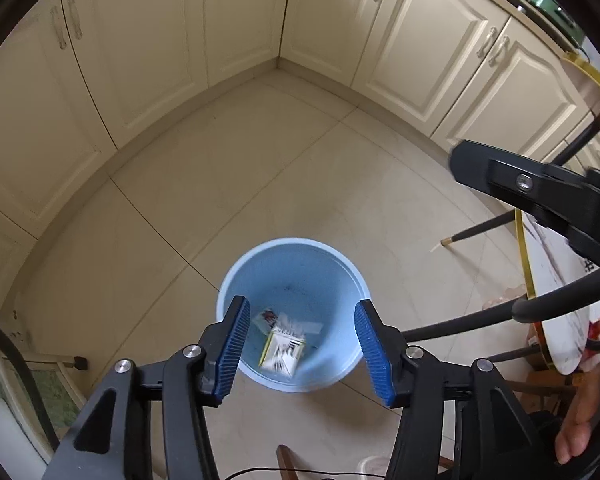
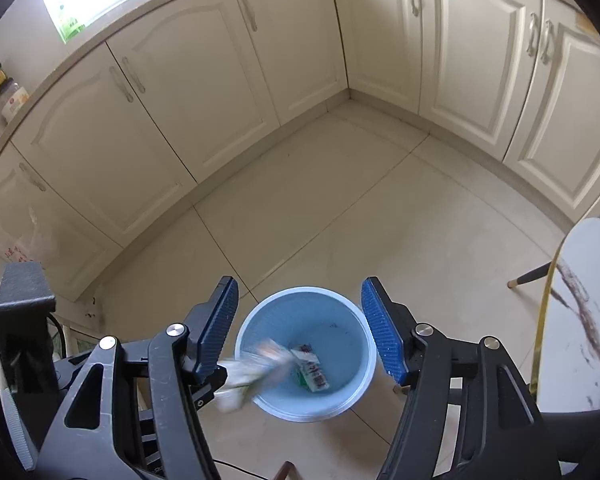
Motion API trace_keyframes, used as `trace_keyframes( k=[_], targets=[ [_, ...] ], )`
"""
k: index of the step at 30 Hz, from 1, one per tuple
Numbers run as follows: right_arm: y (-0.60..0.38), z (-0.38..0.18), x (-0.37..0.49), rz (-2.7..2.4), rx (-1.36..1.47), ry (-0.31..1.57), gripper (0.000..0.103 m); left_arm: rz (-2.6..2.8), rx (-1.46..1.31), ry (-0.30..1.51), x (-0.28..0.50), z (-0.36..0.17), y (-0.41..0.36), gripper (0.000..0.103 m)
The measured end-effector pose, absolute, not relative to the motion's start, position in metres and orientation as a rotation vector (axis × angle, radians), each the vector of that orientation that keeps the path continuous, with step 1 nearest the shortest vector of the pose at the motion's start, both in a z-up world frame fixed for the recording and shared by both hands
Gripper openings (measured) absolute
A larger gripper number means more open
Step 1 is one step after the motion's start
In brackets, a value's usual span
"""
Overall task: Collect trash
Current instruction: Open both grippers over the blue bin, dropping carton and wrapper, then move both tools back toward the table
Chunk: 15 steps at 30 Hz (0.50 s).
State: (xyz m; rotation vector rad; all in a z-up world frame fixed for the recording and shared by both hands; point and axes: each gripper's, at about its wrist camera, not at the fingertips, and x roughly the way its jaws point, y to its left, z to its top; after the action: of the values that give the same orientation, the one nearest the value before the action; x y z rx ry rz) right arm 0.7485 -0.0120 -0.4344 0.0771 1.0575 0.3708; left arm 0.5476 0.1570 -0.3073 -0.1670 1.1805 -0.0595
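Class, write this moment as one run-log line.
left hand-held gripper: open, empty | right hand-held gripper: open, blurred wrapper by its left finger | blue bin: holds carton

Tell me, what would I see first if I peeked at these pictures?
The light blue bin on the pale tiled floor, right in the middle and low down, with paper trash blurred inside it. Both the left hand-held gripper and the right hand-held gripper hang open above it, blue pads spread wide. Cream cabinets curve around the far corner.
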Motion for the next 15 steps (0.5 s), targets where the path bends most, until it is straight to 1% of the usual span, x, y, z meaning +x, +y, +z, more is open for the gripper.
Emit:
trace_keyframes(
  k=[3,6,8,9,10,13,14,15],
  targets=[
    [-0.010,-0.420,0.742,0.365,0.081,1.043,0.070,-0.034,-0.167,1.163,0.545,-0.296,0.160,0.051],
    [-0.013,-0.400,0.729,0.365,0.078,1.014,0.074,0.006,-0.175,1.106,0.540,-0.264,0.170,0.053],
    [-0.013,-0.381,0.718,0.364,0.066,0.981,0.079,0.042,-0.165,1.054,0.534,-0.237,0.175,0.056],
    [-0.014,-0.372,0.714,0.362,0.057,0.965,0.083,0.063,-0.159,1.020,0.529,-0.222,0.177,0.056],
    [-0.014,-0.363,0.709,0.360,0.050,0.945,0.084,0.079,-0.153,0.975,0.522,-0.205,0.177,0.057],
    [-0.018,-0.324,0.688,0.367,0.030,0.868,0.085,0.115,-0.146,0.866,0.507,-0.159,0.177,0.064],
    [-0.020,-0.312,0.681,0.366,0.025,0.843,0.087,0.126,-0.142,0.826,0.501,-0.143,0.176,0.066],
    [-0.023,-0.295,0.671,0.364,0.018,0.810,0.091,0.135,-0.136,0.789,0.495,-0.129,0.174,0.067]
  ],
)
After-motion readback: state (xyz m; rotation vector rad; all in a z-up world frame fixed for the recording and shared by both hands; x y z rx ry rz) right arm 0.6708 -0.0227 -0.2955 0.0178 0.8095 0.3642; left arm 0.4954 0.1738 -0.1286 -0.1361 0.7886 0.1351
